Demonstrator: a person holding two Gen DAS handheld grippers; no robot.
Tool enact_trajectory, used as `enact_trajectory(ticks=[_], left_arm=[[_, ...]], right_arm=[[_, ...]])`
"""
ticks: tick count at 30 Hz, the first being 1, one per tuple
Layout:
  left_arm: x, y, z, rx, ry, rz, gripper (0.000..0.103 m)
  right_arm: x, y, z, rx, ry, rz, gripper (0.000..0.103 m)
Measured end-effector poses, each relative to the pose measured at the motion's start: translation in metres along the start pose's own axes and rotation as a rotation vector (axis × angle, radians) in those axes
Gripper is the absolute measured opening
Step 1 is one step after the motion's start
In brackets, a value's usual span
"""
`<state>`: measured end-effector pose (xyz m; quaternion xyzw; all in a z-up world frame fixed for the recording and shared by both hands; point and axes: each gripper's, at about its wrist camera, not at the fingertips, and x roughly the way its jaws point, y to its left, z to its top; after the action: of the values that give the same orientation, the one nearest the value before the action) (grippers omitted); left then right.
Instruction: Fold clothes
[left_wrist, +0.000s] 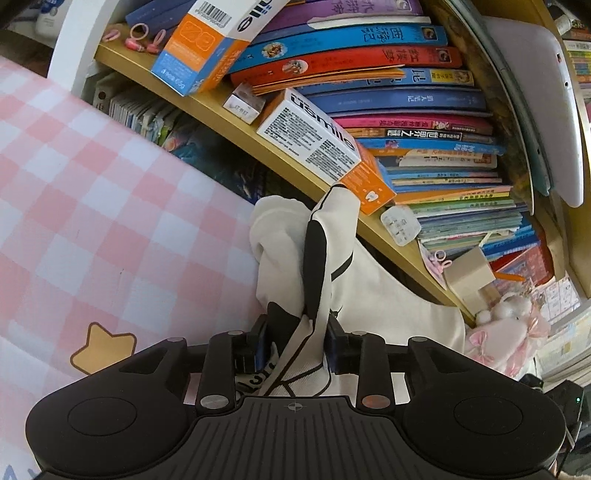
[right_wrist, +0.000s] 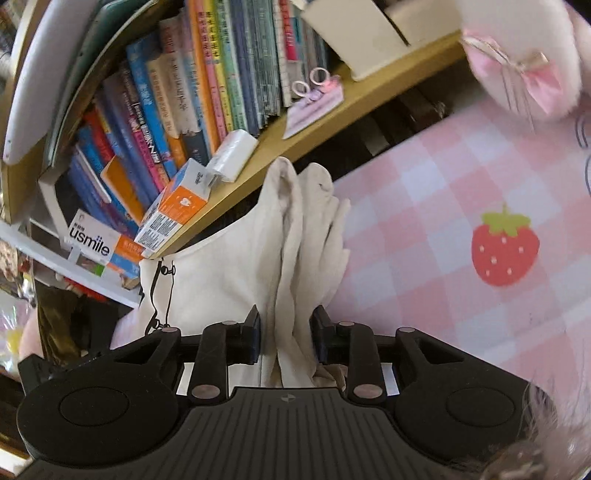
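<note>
Garment: cream top with black print (left_wrist: 354, 295), bunched and running up the frame from each gripper toward the bookshelf (left_wrist: 236, 125), over the pink checked bed (left_wrist: 92, 184).
Left gripper (left_wrist: 295, 343): narrow, printed fold between its jaws; pads look eased off.
Right gripper (right_wrist: 286, 338): narrow, plain cream folds (right_wrist: 295, 258) between, grip looks slack.
Pose: both tilt downward, side by side.
Next, I reckon: let go, smooth flat.

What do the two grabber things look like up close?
Both look the same. The left gripper and the right gripper are black plastic with a wide ribbed body, a small crosshair mark in the middle and a round disc shape on each side. Two black link arms with silver and coppery rivets lead to short black fingers with blue pads. No cables or sleeves show.
</note>
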<state>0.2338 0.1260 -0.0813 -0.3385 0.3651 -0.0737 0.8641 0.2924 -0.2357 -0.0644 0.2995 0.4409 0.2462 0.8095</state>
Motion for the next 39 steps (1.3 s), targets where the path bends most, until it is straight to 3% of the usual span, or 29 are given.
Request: enact_trajectory(ticks=[4,7,11,17,22,25,32,39], left_arm=[[-0.004,-0.009,0.001,0.025,0.005,0.057,0.037],[-0.016,-0.023,-0.002,0.099,-0.017,0.11,0.037],[-0.035,-0.036,-0.014,0.145,-0.043,0.149,0.039],[-0.064,-0.053,-0.042,0.155,-0.077,0.188,0.051],[-0.08,-0.072,-0.076,0.221,-0.097,0.281,0.074],[-0.089,-0.08,-0.097,0.24,-0.114,0.324,0.08],[-0.109,-0.107,-0.137,0.272,-0.118,0.369,0.086],[-0.127,-0.134,-0.168,0.381,-0.181,0.47,0.092]], right_arm=[[-0.001,0.004,0.001,-0.015,-0.001,-0.018,0.028],[-0.007,0.01,0.0,-0.037,-0.015,-0.062,0.043],[-0.024,0.015,-0.005,-0.081,-0.022,-0.106,0.045],[-0.053,0.03,-0.032,-0.207,-0.037,-0.196,0.057],[-0.073,0.042,-0.058,-0.302,-0.055,-0.264,0.071],[-0.085,0.048,-0.074,-0.362,-0.068,-0.303,0.083],[-0.109,0.049,-0.115,-0.45,-0.12,-0.402,0.089],[-0.131,0.05,-0.147,-0.486,-0.138,-0.404,0.094]])
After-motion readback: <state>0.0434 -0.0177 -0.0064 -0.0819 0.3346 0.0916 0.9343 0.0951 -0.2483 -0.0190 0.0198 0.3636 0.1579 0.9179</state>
